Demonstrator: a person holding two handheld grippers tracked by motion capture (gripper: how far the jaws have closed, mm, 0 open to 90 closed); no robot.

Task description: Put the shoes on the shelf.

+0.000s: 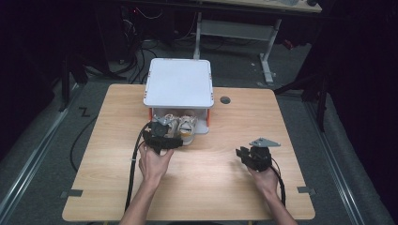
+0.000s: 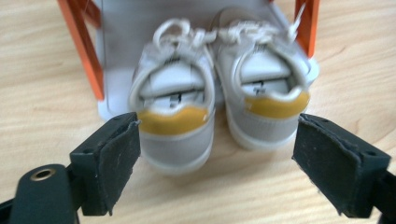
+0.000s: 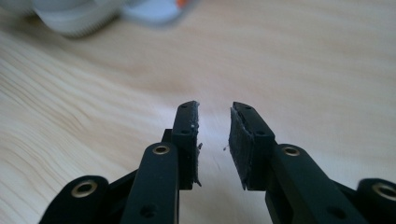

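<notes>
Facing the heels of a pair of small white shoes (image 2: 219,93) with yellow heel tabs, the left gripper (image 2: 217,163) had its jaws spread wide, nothing pressed between the pads. The shoes stood side by side on the desk (image 1: 202,187), toes tucked under a white box (image 1: 178,82) with orange posts, heels sticking out toward the person.

The step in hand looked like taking hold of the shoes to draw them out. To do it well, the left gripper needed to come forward level and low. It could straddle both heels, or settle on one shoe, before closing, with the pads meeting the firm heel counters rather than the soft collars. It also had to stay off the orange posts.

The right gripper (image 1: 245,155) hung well apart over bare desk, jaws nearly together with only a narrow gap, holding nothing.
</notes>
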